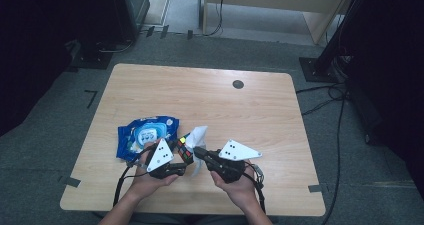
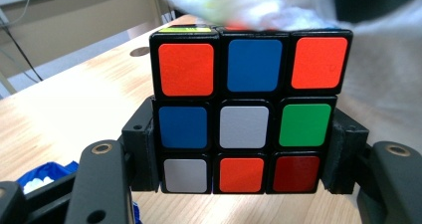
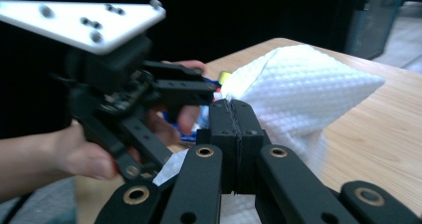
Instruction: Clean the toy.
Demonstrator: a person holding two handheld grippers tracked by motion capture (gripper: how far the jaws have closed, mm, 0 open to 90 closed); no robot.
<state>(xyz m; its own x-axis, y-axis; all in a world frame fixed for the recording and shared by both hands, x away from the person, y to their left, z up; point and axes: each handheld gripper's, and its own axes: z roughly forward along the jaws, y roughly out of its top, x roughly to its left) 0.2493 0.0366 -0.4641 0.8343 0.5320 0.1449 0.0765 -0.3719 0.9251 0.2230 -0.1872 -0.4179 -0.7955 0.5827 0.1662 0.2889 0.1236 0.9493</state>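
Near table front, my left gripper [image 2: 242,179] clamps cube [image 2: 247,115] upright; right gripper [image 3: 237,134] pinches wipe [image 3: 303,92], tip pointing away.

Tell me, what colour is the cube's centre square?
White, on the puzzle cube, clearest in the left gripper view.

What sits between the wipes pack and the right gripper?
In the high view, the cube held by the left gripper and the white wipe lie between pack and right gripper.
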